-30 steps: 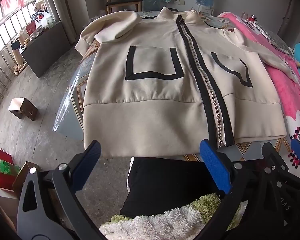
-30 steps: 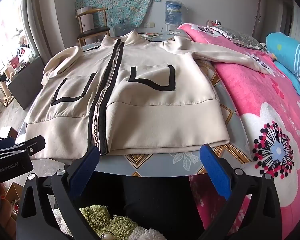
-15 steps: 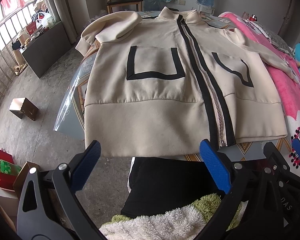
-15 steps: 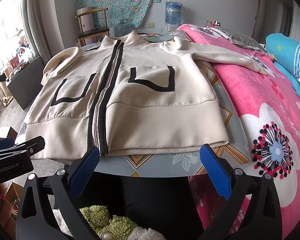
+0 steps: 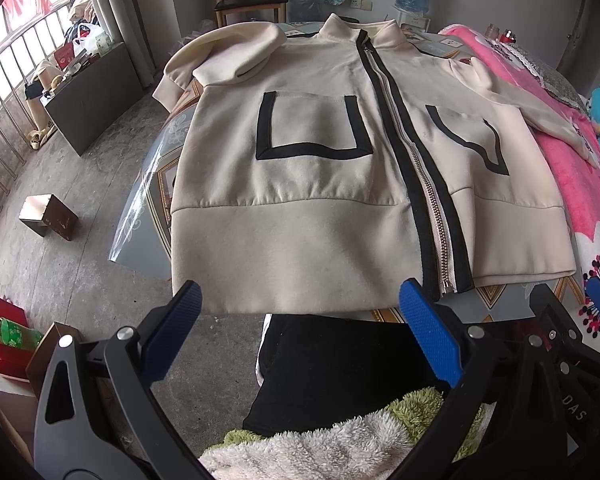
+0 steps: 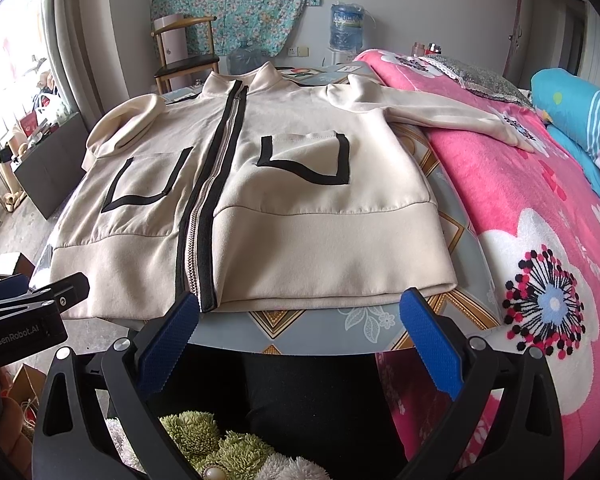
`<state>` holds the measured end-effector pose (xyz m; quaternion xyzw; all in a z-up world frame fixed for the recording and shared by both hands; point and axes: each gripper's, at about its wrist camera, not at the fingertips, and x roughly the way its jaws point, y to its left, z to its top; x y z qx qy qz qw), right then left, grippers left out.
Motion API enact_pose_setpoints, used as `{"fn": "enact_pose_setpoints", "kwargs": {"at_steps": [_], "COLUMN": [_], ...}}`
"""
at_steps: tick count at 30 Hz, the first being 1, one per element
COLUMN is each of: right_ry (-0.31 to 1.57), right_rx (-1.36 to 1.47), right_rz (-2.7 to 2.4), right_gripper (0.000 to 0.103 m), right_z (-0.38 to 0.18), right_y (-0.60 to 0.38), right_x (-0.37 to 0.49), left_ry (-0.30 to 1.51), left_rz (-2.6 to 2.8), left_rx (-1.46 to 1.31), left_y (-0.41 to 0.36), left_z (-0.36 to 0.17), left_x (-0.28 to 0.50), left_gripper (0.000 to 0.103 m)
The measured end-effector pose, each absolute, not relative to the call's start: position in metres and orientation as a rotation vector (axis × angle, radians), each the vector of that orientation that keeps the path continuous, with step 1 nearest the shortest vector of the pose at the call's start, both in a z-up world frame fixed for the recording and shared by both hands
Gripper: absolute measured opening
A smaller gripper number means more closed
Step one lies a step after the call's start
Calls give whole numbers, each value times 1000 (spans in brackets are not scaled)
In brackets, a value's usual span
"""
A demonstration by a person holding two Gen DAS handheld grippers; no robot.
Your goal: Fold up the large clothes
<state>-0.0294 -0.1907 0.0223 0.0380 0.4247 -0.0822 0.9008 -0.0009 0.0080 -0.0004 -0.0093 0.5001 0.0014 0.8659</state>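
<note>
A cream zip-up jacket [image 5: 300, 184] [image 6: 320, 184] with black pocket trim lies flat, front up, on a patterned table [image 6: 364, 320]. Its zipper [image 5: 428, 200] runs from collar to hem. One sleeve is folded over the shoulder [image 5: 236, 52]; the other sleeve [image 6: 460, 116] stretches out onto the pink blanket. My left gripper [image 5: 300, 320] hovers open just short of the hem, near its left half. My right gripper [image 6: 300, 320] is open too, in front of the hem's right half. Neither touches the cloth.
A bed with a pink flowered blanket [image 6: 540, 240] borders the table on the right. A wooden chair [image 6: 184, 60] and water bottle [image 6: 346, 26] stand at the back. Bare floor with a small box [image 5: 48, 216] lies left. A person's dark trousers [image 5: 340, 368] and fluffy garment show below.
Both grippers have edged slightly closer to the jacket's hem; the jacket itself has not moved and both stay open.
</note>
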Motion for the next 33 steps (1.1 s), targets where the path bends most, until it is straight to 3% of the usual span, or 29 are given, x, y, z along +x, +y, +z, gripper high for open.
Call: {"fn": "enact_pose_setpoints", "kwargs": {"at_steps": [33], "right_ry": [873], "right_rx": [72], "right_rz": [-198], "right_gripper": [98], "right_z": [28], "right_y": [-195], "right_x": [-17], "left_ry": [1056], "left_rz": [8], "left_rx": [-17], "left_y": [18], "left_z": [-1], "left_x": [7], "left_gripper": [96]}}
